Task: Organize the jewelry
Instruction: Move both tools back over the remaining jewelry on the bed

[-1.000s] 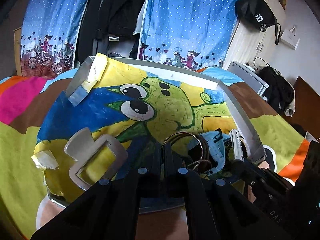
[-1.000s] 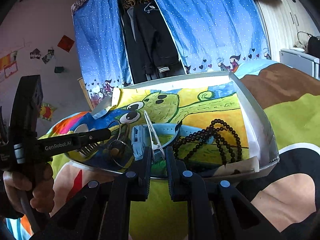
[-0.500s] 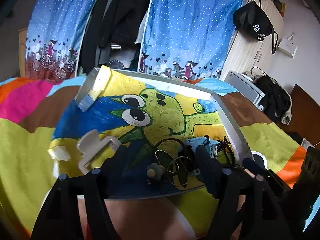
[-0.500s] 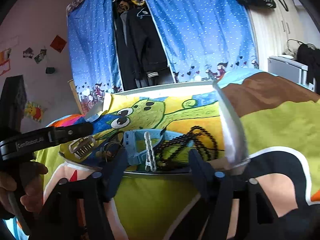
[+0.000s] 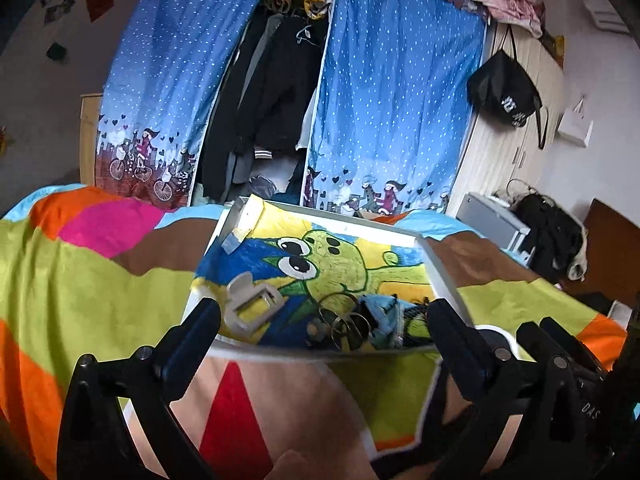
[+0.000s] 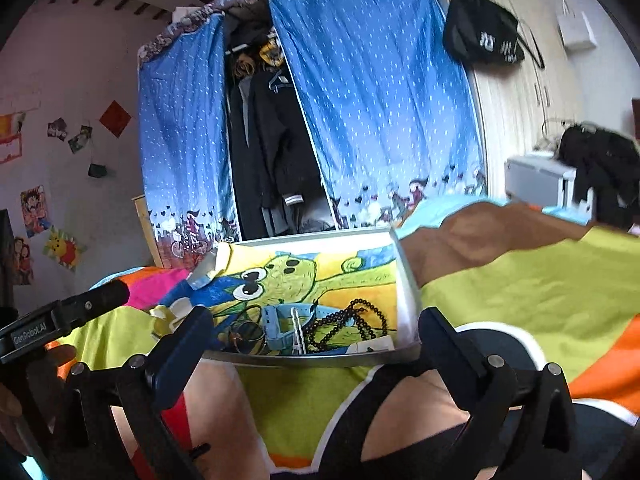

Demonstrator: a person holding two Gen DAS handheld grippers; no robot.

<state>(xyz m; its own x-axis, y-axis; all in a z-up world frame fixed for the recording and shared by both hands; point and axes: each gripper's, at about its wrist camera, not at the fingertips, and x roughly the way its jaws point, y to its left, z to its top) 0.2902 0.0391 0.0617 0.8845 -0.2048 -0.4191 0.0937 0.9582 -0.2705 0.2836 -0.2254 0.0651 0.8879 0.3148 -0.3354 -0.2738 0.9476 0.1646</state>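
Both grippers, left and right, fingers apart, empty, short of the tray. Risk: black beads tangle with the clip; one grab drags both.

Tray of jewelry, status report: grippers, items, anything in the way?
Left gripper and right gripper: jaws open, empty. Black bead necklace, bangles, beige claw clip lie in tray. Nothing in the way.

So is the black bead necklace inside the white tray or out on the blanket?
Inside. The black bead necklace lies coiled on the cartoon-printed floor of the white tray, near its right wall, beside the blue watch strap.
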